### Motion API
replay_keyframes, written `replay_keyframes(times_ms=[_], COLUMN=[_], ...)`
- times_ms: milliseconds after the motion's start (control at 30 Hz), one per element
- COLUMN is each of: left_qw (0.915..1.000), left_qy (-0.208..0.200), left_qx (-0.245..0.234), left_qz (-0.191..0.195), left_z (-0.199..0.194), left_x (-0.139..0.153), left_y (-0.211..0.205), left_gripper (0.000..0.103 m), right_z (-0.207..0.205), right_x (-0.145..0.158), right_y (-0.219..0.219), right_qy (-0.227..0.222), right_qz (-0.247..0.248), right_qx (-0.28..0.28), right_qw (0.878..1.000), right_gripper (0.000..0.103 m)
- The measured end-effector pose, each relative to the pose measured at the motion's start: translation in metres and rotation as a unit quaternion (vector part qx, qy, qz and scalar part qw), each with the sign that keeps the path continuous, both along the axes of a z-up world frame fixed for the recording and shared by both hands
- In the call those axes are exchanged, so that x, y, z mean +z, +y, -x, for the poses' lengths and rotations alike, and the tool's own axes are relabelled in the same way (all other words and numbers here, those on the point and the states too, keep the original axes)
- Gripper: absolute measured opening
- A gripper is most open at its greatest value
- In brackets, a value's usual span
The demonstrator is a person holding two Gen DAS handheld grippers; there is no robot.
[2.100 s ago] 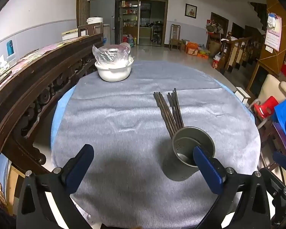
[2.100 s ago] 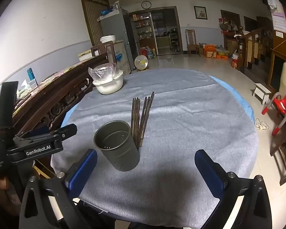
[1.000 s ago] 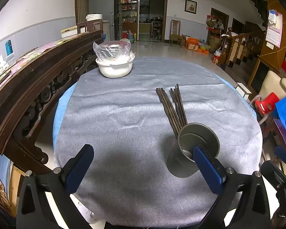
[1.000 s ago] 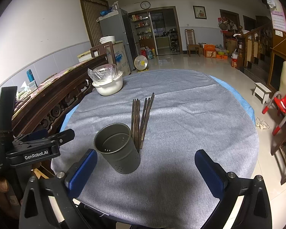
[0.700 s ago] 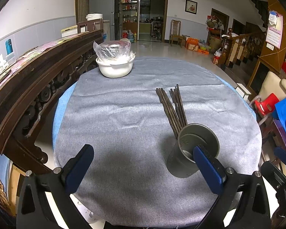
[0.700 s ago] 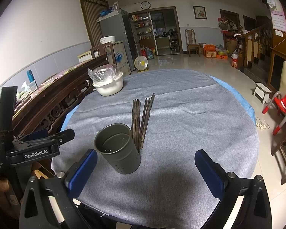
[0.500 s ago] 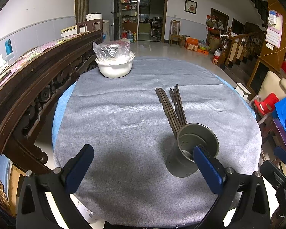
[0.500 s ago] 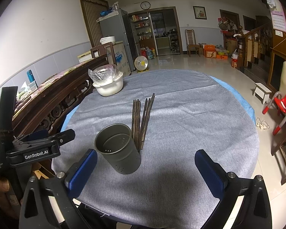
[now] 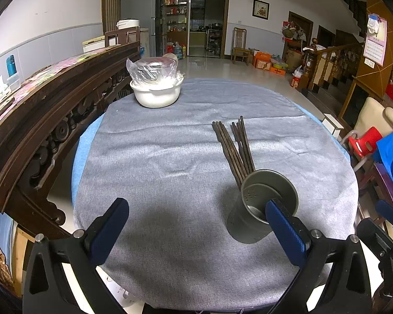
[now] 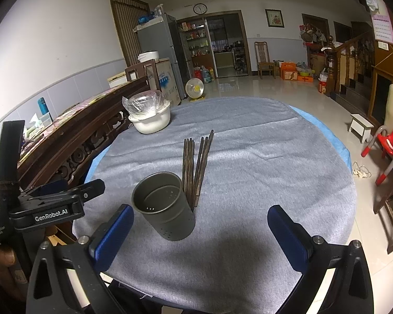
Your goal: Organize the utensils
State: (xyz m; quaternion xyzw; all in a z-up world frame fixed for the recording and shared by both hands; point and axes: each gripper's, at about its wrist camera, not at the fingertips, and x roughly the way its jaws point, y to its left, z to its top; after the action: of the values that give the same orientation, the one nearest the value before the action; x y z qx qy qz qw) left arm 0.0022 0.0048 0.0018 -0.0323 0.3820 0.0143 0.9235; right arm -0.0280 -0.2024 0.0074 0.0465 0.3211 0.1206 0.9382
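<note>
A grey perforated metal utensil holder (image 9: pixel 259 209) stands upright and empty near the front of the round grey-clothed table (image 9: pixel 170 157); it also shows in the right wrist view (image 10: pixel 163 205). Several dark brown chopsticks (image 9: pixel 234 146) lie flat in a bundle just behind it, also in the right wrist view (image 10: pixel 196 164). My left gripper (image 9: pixel 196 225) is open and empty above the front edge, its right finger just in front of the holder. My right gripper (image 10: pixel 200 231) is open and empty, the holder just beyond its left finger.
A white bowl with a plastic-wrapped dish (image 9: pixel 156 83) sits at the table's far left, also in the right wrist view (image 10: pixel 149 116). A carved dark wooden bench back (image 9: pixel 39 120) runs along the left. Red and beige chairs (image 9: pixel 366 130) stand to the right.
Both grippers have stayed nearly still, with only slight drift of the views. The holder and the chopsticks have not moved.
</note>
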Motion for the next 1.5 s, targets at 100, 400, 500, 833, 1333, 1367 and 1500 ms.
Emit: replay_keyframes(times_ms=[100, 400, 500, 833, 1333, 1367, 1500], left_qw=[1.0000, 1.0000, 1.0000, 1.0000, 0.9993, 0.9989, 0.9974], left_qy=[0.000, 0.001, 0.001, 0.003, 0.021, 0.025, 0.040], left_qx=[0.000, -0.002, -0.002, -0.004, 0.027, 0.034, 0.052], left_qz=[0.000, 0.002, 0.002, 0.002, 0.018, 0.021, 0.027], left_z=[0.000, 0.000, 0.000, -0.002, -0.012, -0.014, -0.023], left_x=[0.000, 0.001, 0.001, 0.002, -0.005, -0.008, -0.015], left_y=[0.000, 0.001, 0.001, 0.002, 0.028, 0.034, 0.051], left_gripper=[0.103, 0.103, 0.103, 0.103, 0.103, 0.103, 0.103], right_z=[-0.001, 0.001, 0.001, -0.002, -0.014, -0.017, -0.029], right_x=[0.002, 0.002, 0.001, 0.000, -0.002, -0.003, -0.006], right_y=[0.001, 0.000, 0.001, 0.002, -0.011, -0.015, -0.029], right_qy=[-0.001, -0.001, -0.002, -0.001, 0.011, 0.013, 0.032], right_qz=[0.000, -0.002, 0.001, 0.000, -0.022, -0.025, -0.041], right_qx=[-0.001, -0.001, 0.001, 0.005, -0.002, -0.007, -0.017], right_qw=[1.000, 1.000, 1.000, 1.000, 1.000, 1.000, 0.999], right_gripper=[0.103, 0.103, 0.103, 0.103, 0.103, 0.103, 0.103])
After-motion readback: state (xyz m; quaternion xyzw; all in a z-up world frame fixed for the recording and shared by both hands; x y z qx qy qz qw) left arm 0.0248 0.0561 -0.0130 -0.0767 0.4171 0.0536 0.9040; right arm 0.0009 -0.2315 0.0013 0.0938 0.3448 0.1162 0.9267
